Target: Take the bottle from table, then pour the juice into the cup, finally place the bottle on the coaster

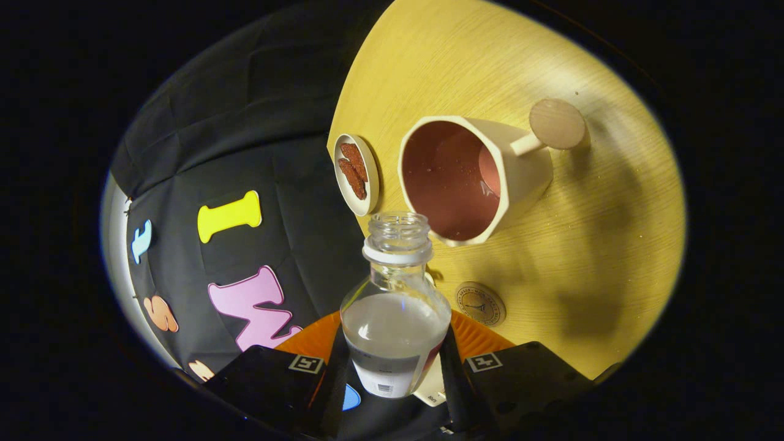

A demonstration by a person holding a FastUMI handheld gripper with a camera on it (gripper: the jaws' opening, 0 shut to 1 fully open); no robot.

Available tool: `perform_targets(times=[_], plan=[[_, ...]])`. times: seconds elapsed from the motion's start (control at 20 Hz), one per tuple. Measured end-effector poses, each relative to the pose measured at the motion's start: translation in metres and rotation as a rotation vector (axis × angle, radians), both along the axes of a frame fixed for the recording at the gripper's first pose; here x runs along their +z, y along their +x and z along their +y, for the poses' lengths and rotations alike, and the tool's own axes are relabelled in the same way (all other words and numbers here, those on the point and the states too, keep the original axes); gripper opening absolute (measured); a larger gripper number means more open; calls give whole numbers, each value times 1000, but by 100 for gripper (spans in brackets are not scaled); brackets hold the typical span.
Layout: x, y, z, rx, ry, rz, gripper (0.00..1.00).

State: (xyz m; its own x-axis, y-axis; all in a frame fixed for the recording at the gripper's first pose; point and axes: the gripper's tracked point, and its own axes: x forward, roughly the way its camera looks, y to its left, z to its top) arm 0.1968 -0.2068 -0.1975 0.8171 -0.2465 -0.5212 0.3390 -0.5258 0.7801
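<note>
My gripper is shut on a clear glass bottle with no cap, held between the fingers. Clear liquid fills the bottle to about halfway, and its open mouth points toward the cup. The whole view is rolled, so the bottle is tilted over the table. Just beyond the bottle's mouth stands a cream cup with a reddish-brown inside and a round-ended handle; a little liquid glistens inside it. A small round brown coaster lies on the table beside the bottle's shoulder.
The light wooden table carries a small white dish with brown pieces, near the table's edge next to the cup. The black cloth wall lies beyond that edge.
</note>
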Motion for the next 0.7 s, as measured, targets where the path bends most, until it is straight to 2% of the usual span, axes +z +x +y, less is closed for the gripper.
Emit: perform_targets(times=[0.7], plan=[[8, 3, 3, -23, 244, -28, 70]])
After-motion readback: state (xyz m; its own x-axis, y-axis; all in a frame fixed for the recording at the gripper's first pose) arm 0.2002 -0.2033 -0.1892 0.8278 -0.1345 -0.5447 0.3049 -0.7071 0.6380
